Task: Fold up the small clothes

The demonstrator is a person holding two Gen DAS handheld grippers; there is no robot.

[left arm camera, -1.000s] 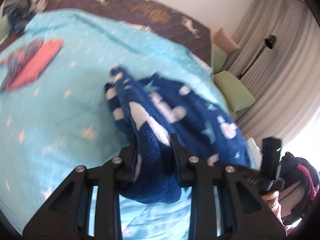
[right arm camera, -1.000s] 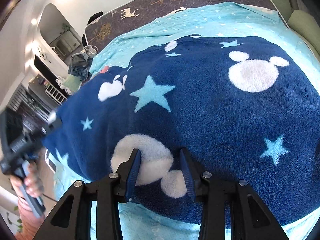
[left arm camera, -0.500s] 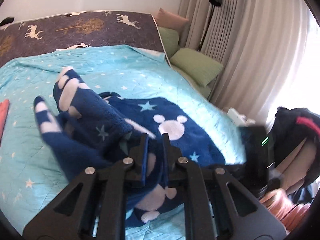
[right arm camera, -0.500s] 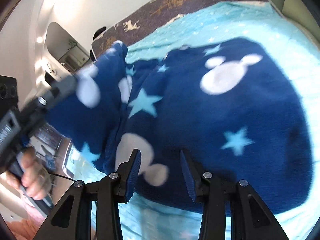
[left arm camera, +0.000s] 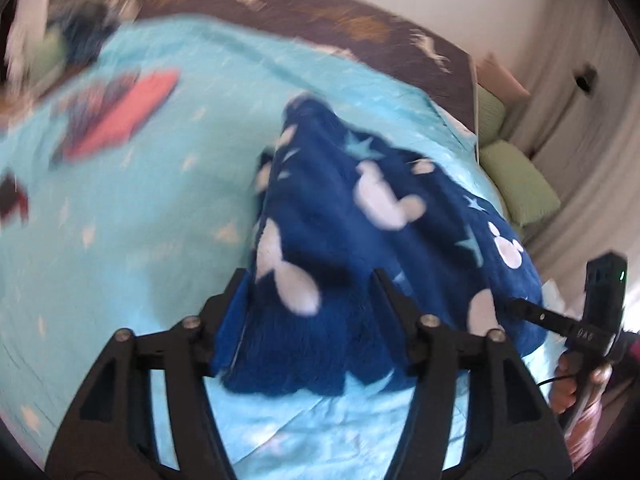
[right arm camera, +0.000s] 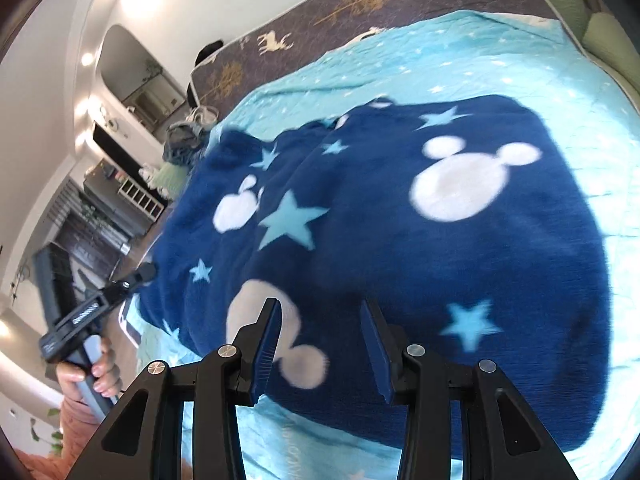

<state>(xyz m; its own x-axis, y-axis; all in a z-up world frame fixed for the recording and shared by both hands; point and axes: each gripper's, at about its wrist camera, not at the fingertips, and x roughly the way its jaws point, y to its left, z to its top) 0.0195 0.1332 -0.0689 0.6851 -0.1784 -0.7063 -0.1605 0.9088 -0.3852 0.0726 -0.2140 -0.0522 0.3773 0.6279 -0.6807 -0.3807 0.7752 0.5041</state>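
A navy fleece garment (left arm camera: 360,240) with white mouse heads and light blue stars lies on the turquoise bedspread (left arm camera: 140,220), one side folded over the rest. It fills the right wrist view (right arm camera: 380,220). My left gripper (left arm camera: 312,284) is open, its jaws wide apart on either side of the garment's near edge, gripping nothing. My right gripper (right arm camera: 320,320) is open just above the garment's near edge, over a white mouse head. The left gripper also shows in the right wrist view (right arm camera: 96,312), at the garment's left edge.
A red and blue garment (left arm camera: 116,112) lies on the bedspread at the far left. Green pillows (left arm camera: 516,188) sit along the right side by the curtains. A dark deer-print cover (right arm camera: 340,8) spans the head of the bed. A clothes pile (right arm camera: 184,140) lies at the bed's far corner.
My left gripper has opened and let go of the garment fold, which now lies laid over the rest. The right gripper has stayed open at the near edge.
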